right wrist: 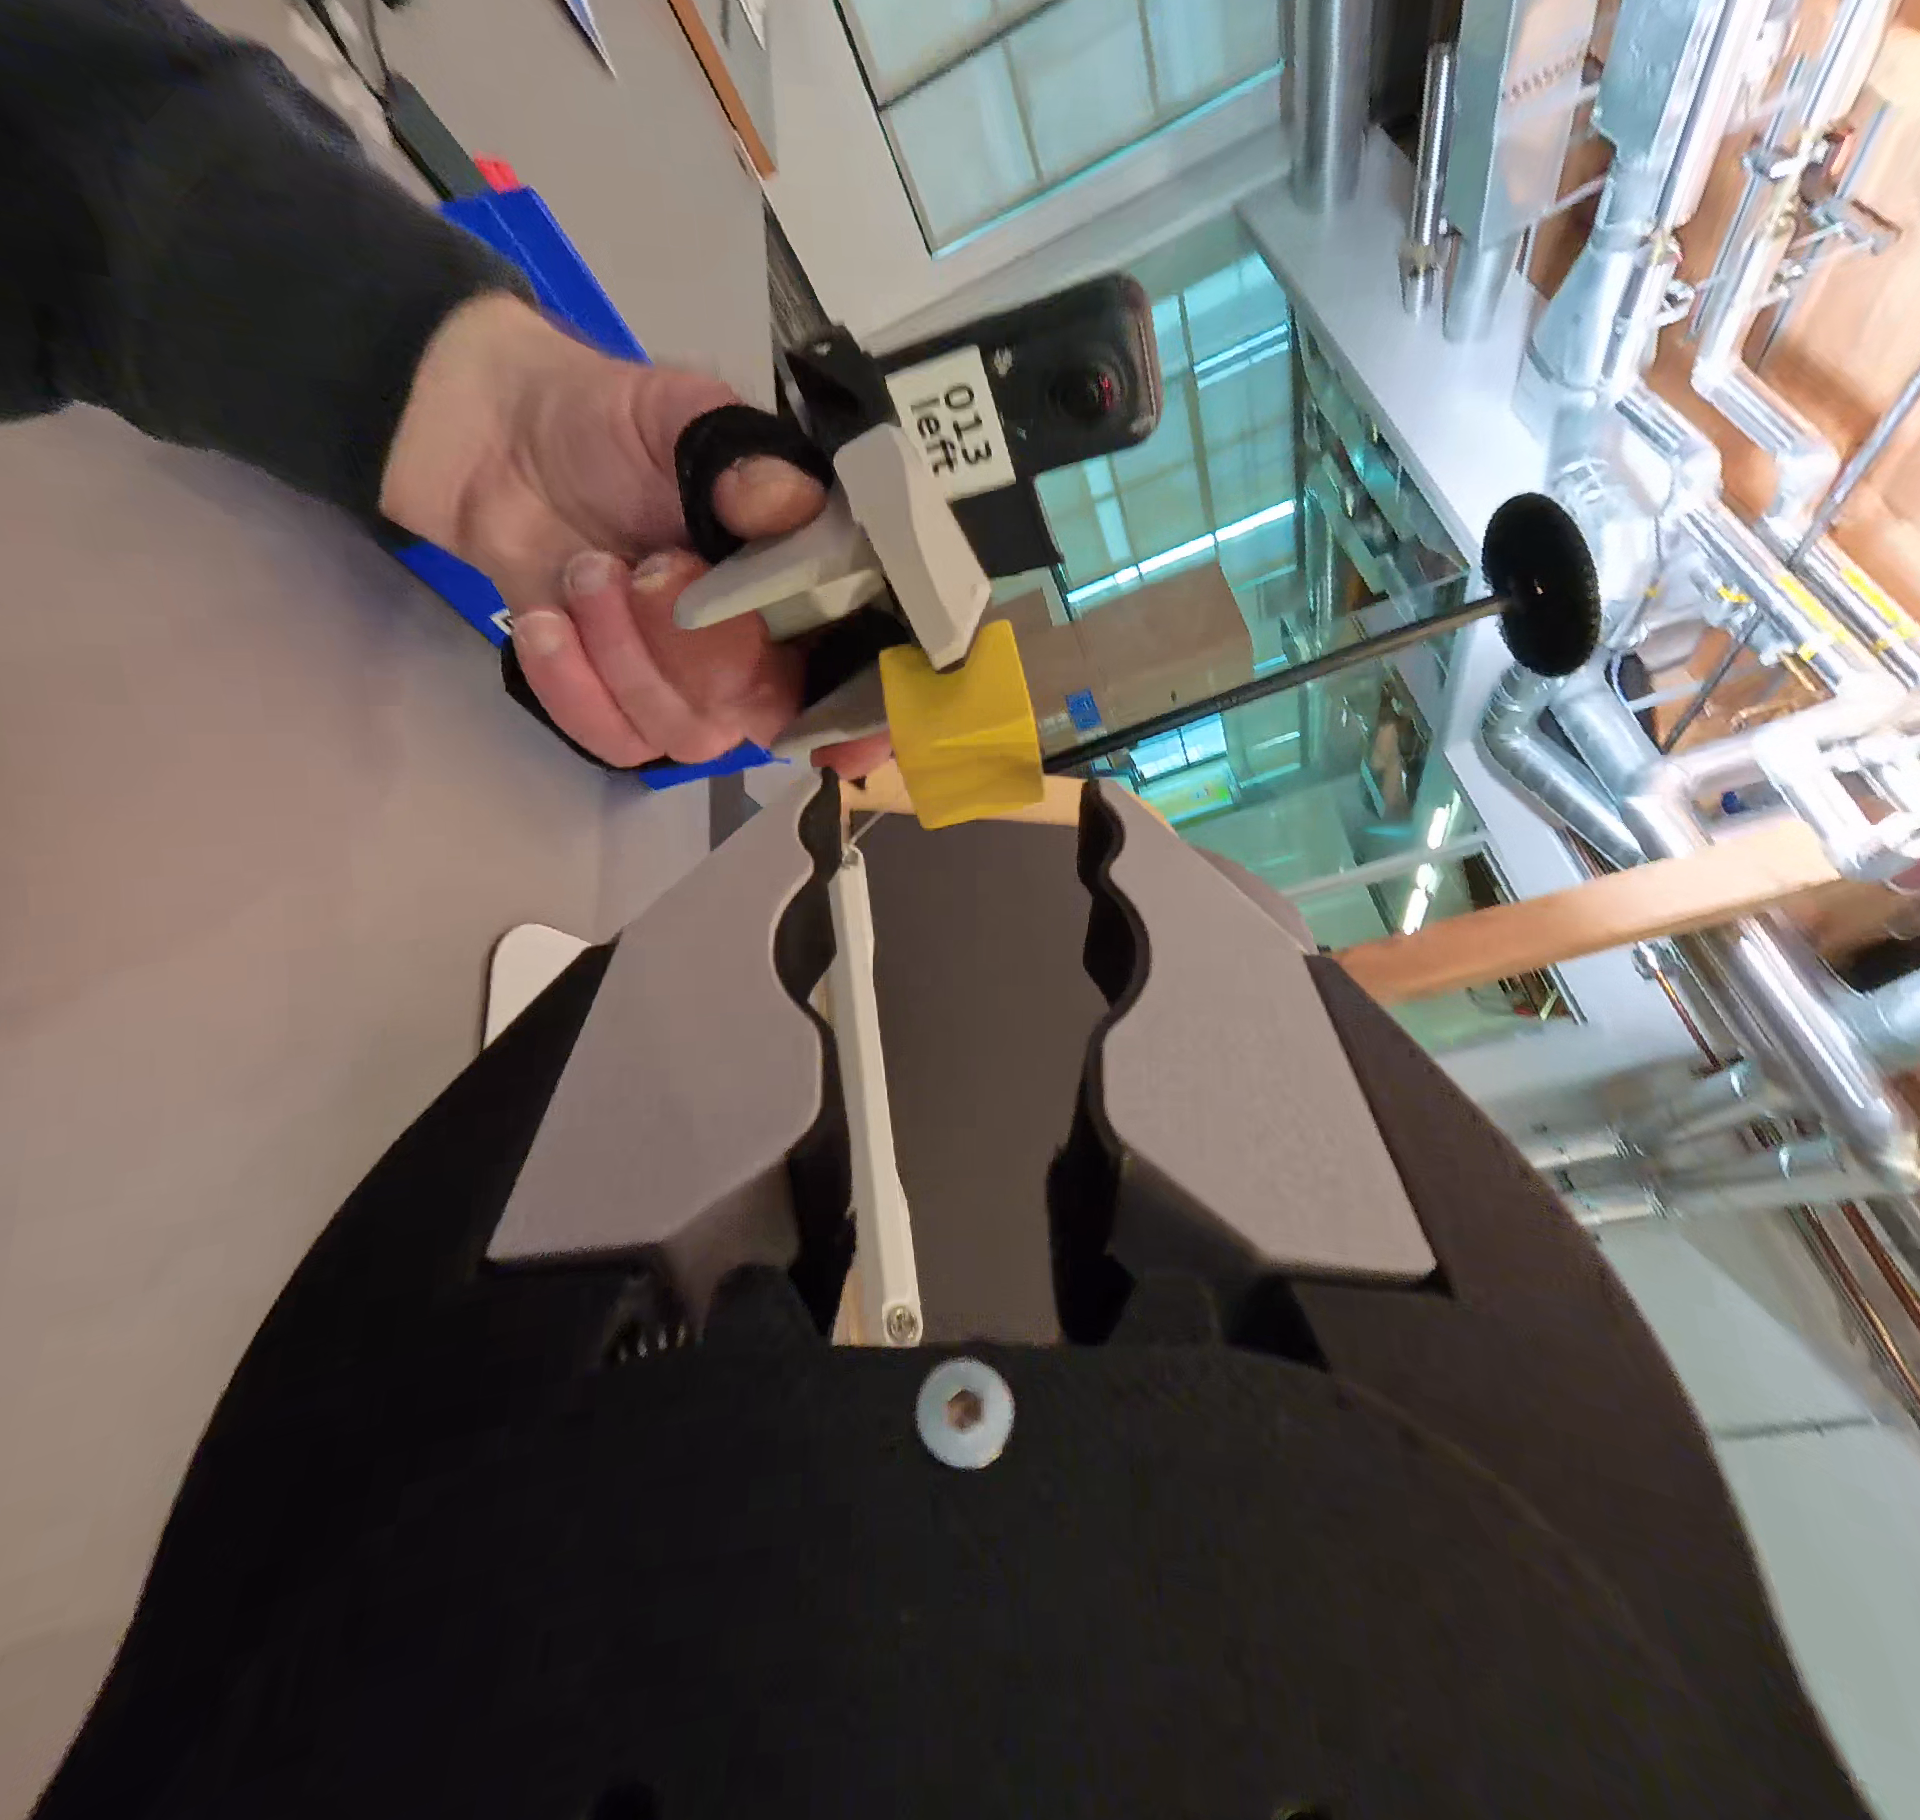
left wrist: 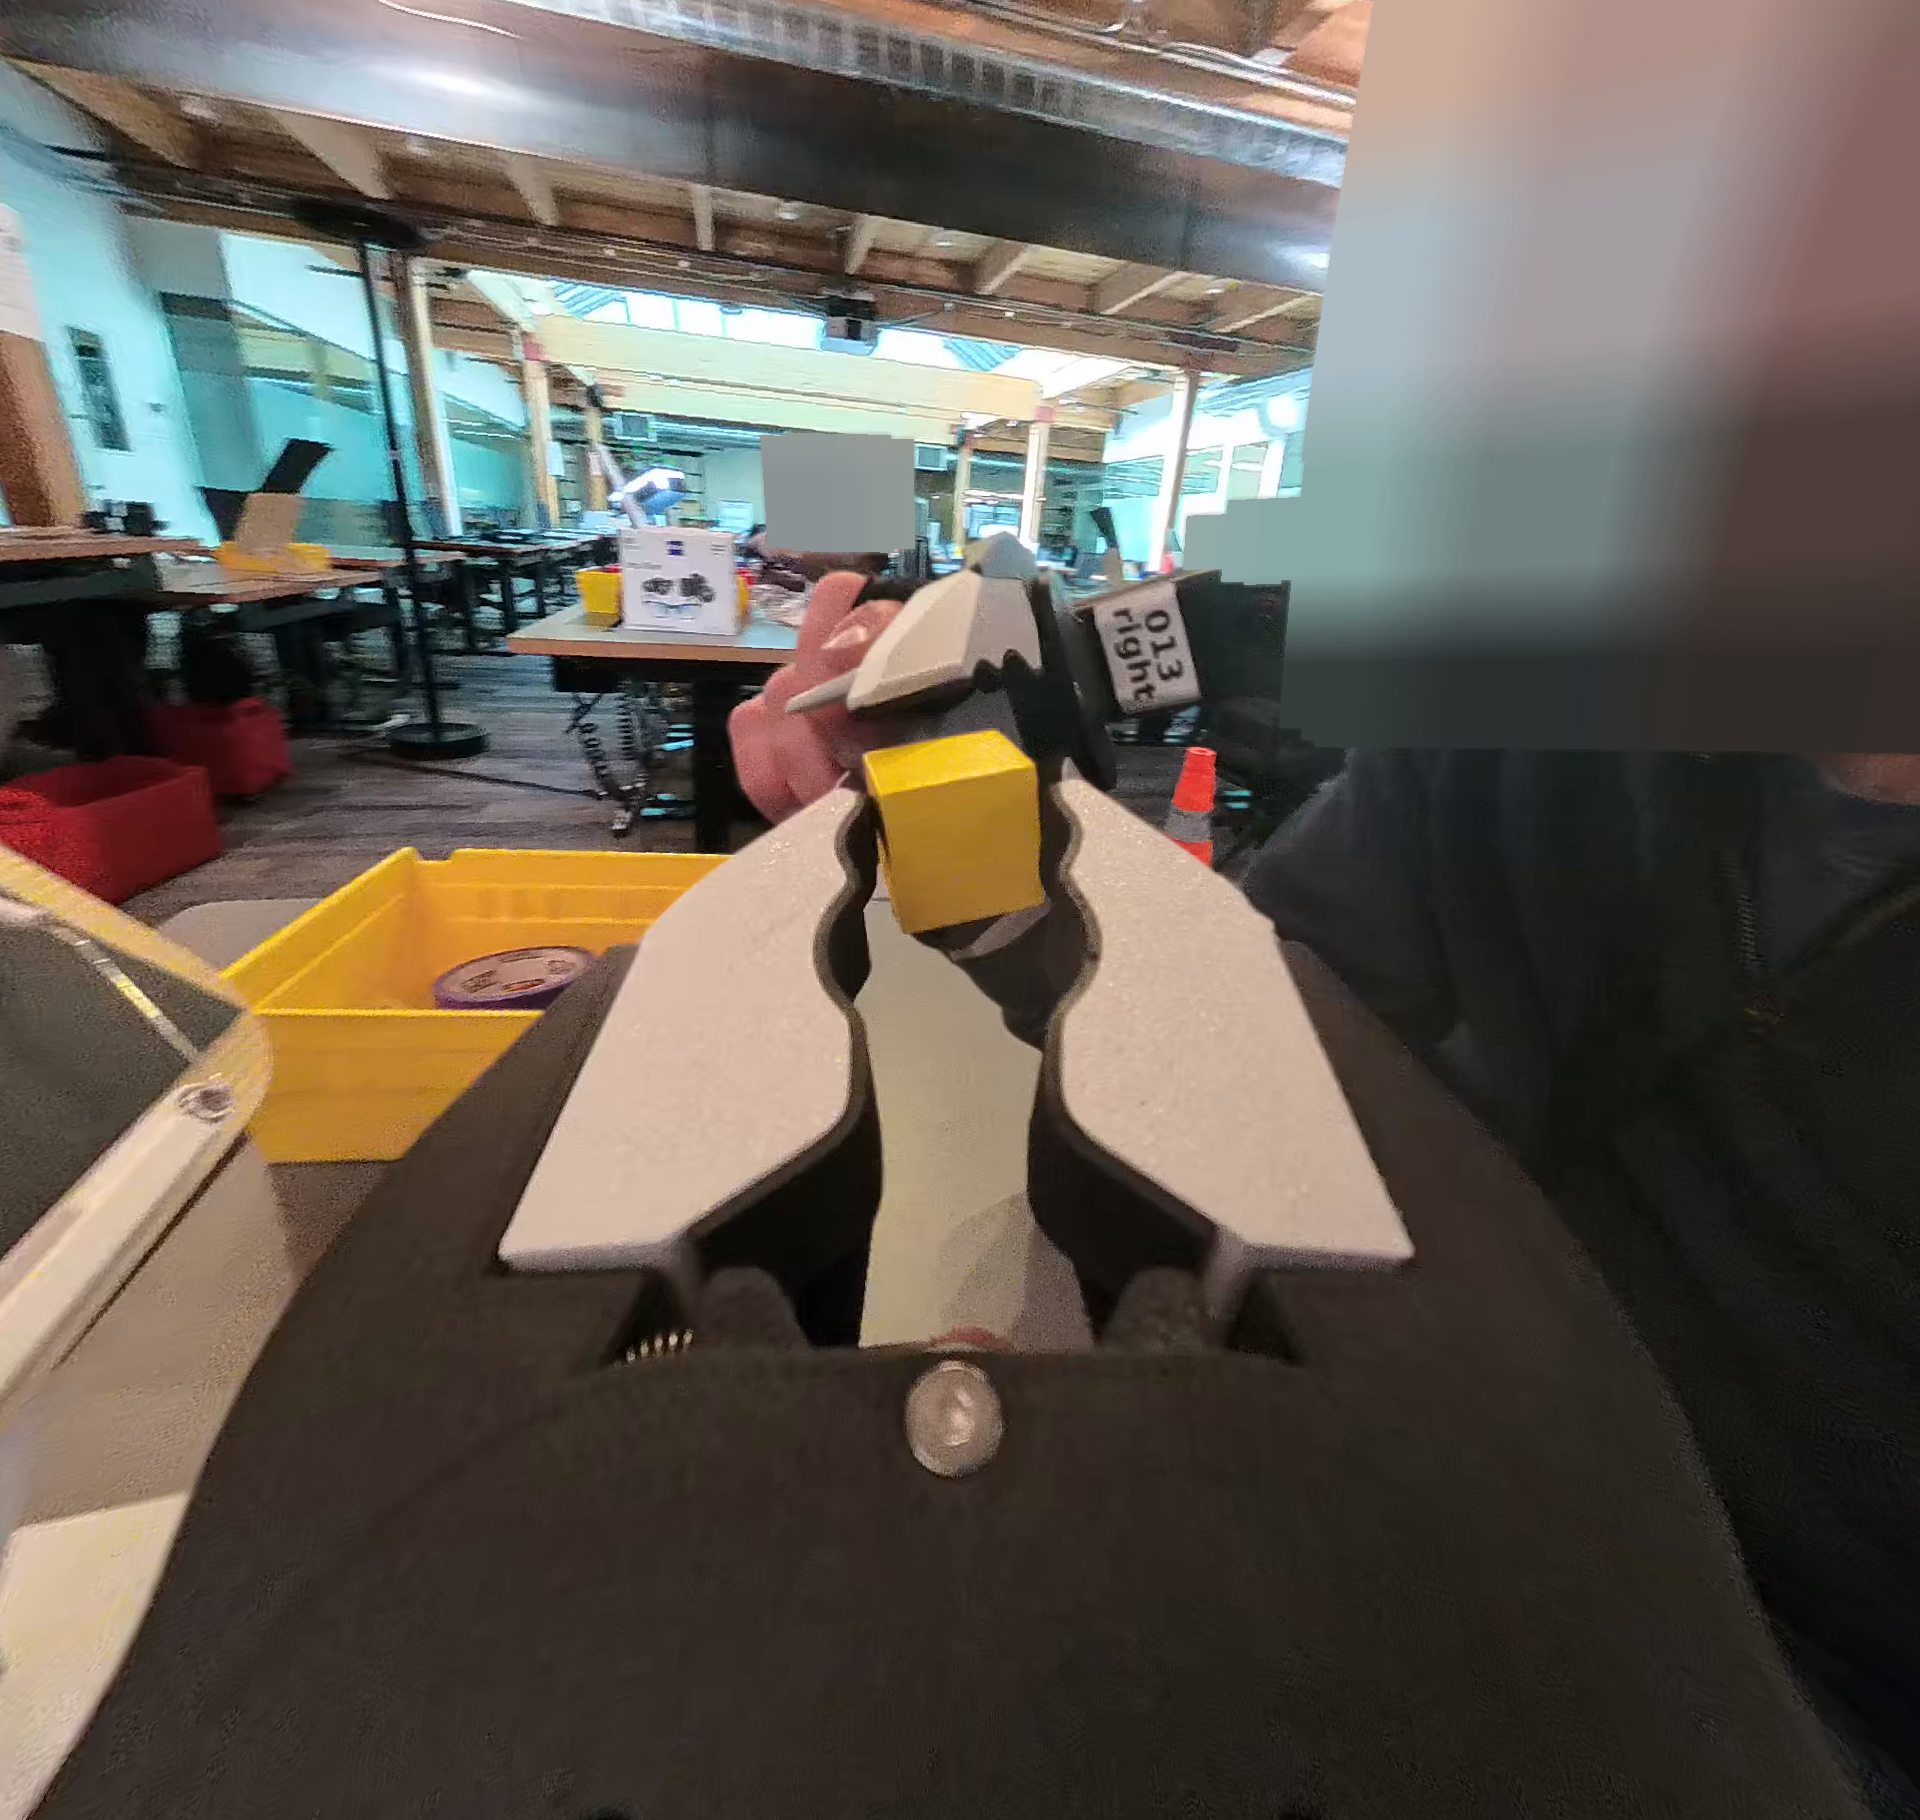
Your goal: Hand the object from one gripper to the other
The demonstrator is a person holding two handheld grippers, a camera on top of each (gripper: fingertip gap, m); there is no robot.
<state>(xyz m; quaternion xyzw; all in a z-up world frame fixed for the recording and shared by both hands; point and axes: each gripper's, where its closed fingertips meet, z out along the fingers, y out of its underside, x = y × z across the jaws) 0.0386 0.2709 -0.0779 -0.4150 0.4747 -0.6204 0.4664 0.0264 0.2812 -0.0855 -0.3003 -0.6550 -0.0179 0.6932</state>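
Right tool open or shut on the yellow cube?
Open: right tool fingers stand wider than the yellow cube; left tool grips it.

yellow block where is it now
Centre of the left wrist view, the yellow block is pinched in the left gripper tips, the open right gripper straddling it.

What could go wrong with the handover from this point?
1. The right gripper is open, and only its tips reach the yellow block. A shallow pinch could let the block twist out.
2. The left gripper alone clamps the block in mid-air. If it opens before the right one closes, the block would likely drop.
3. The two pairs of fingers cross close together at the block, so closing may knock them against each other.
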